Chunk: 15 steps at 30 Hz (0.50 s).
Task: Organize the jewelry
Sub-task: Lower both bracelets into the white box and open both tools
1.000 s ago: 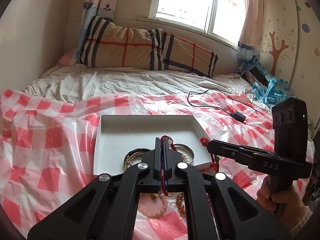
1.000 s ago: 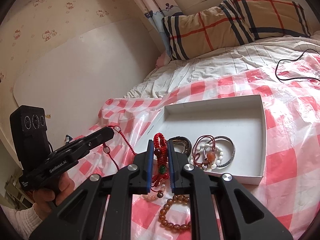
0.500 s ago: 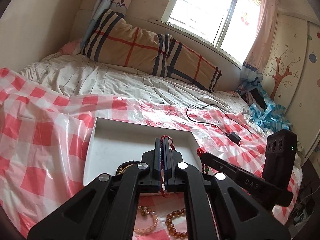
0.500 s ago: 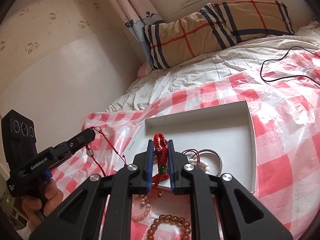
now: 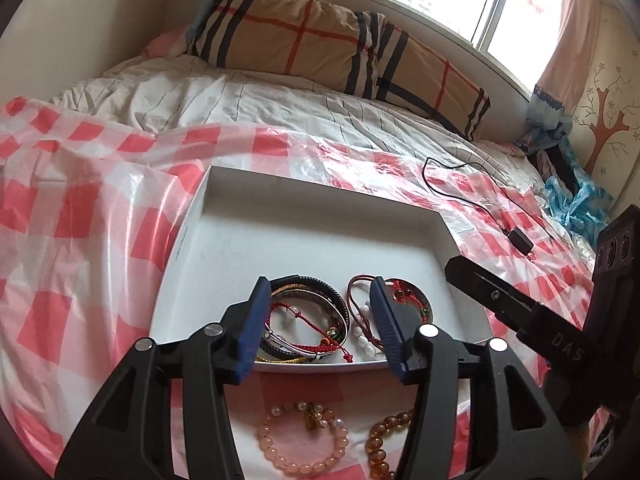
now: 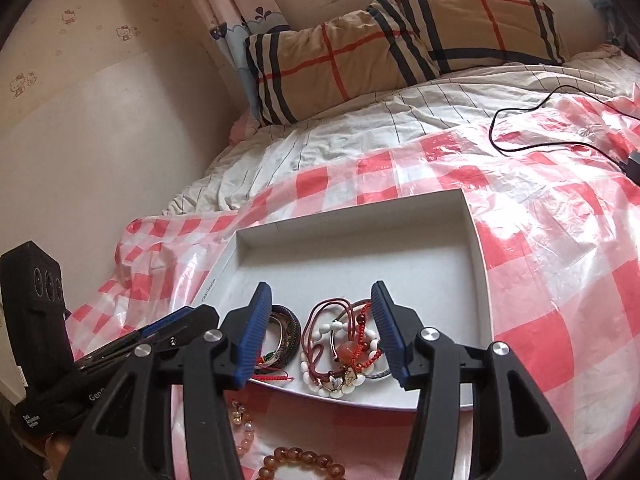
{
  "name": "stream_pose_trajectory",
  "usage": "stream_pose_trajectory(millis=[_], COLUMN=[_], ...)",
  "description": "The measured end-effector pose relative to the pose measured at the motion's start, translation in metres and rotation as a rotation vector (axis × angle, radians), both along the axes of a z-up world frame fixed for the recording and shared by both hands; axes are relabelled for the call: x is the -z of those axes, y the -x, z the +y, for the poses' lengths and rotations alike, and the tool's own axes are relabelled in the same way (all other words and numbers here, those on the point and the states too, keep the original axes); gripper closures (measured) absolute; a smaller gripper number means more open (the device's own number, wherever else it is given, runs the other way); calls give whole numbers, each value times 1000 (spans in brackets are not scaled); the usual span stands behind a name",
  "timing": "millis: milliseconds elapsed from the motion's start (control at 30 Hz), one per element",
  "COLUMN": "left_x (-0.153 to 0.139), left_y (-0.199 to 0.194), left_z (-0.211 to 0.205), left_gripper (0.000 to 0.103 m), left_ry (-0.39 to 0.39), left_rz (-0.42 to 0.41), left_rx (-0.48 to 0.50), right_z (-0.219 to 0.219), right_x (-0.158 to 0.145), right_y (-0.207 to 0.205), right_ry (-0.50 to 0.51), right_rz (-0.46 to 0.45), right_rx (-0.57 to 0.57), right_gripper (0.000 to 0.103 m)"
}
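Note:
A shallow white box [image 5: 304,216] [image 6: 360,256] lies on the red-checked plastic sheet. Its near end holds several pieces: dark bangles [image 5: 320,292] [image 6: 288,326], a thin red cord bracelet [image 5: 316,336], and a white-bead and red-cord bracelet [image 6: 340,344] beside a silver bangle [image 5: 416,300]. My left gripper [image 5: 320,322] is open and empty over the box's near left part. My right gripper [image 6: 322,330] is open and empty over the near right part. A pink bead bracelet [image 5: 300,444] [image 6: 244,432] and an amber bead bracelet [image 5: 380,444] [image 6: 304,466] lie on the sheet in front of the box.
A plaid pillow [image 5: 332,36] lies against the wall under the window. A black charger cable [image 5: 480,204] runs across the sheet right of the box. Blue crumpled cloth [image 5: 576,200] is at the far right. A wall borders the bed on the left.
Both grippers were shut on red cord bracelets held above the box. They came down over the near end and opened; both bracelets now lie in the box.

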<state>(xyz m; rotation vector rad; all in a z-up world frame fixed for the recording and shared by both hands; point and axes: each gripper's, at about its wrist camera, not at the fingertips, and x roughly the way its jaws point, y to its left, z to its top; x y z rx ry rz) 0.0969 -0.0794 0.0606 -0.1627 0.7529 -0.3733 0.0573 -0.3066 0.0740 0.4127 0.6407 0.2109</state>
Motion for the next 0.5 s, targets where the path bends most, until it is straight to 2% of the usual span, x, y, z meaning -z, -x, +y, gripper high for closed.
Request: stream_pose_trajectory(millis=[167,300,400,500], left_x=[-3,-3,-3,1], left_y=[10,20,25,31], left_z=[6,19,28,28], left_gripper=[46,40,35,34], left_ry=[-48,-80,-84,-130], left_rz=[6,15,29,51], left_rx=[5,-10,-14,8], right_z=[0,3,7,10], right_x=[2,4,5,4], right_y=[1,2,3,10], right_ry=[3,24,41,70], right_rz=[22,38,49,66], right_rx=[3,4,-4,-15], right_gripper=[49,39,37,37])
